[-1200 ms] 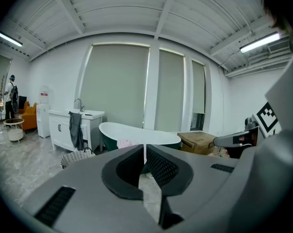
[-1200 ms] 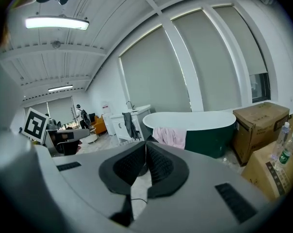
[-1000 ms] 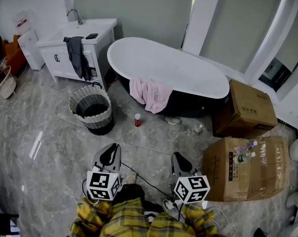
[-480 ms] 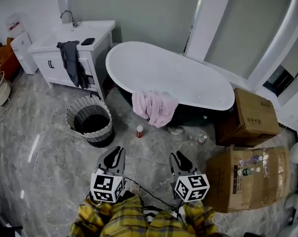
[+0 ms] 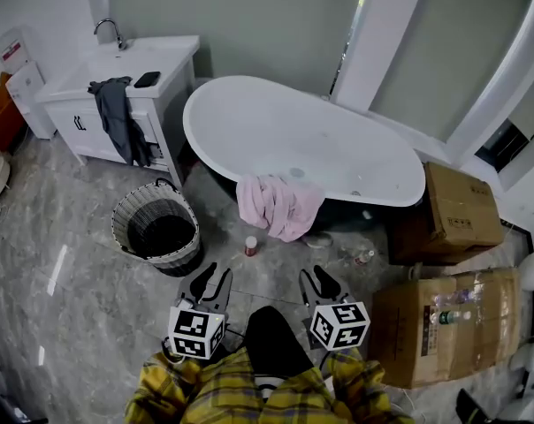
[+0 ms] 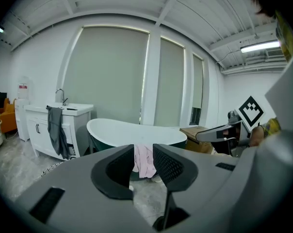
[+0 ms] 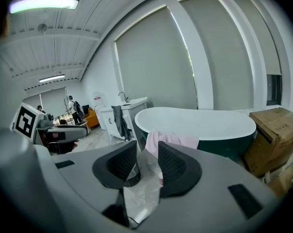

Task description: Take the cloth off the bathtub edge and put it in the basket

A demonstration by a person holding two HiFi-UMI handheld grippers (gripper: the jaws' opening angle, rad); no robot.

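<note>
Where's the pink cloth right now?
In the head view, the pink cloth hangs over the near edge of the white bathtub, near the middle of the picture. It is to the right of the woven basket, with a small red bottle on the floor just below it.

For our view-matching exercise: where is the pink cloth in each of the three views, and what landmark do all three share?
Head view: pink cloth at centre, draped over the near rim of the white bathtub.
Left gripper view: cloth low centre, hanging from the bathtub rim.
Right gripper view: cloth just below centre, draped on the rim.
Shared landmark: the white bathtub.
</note>
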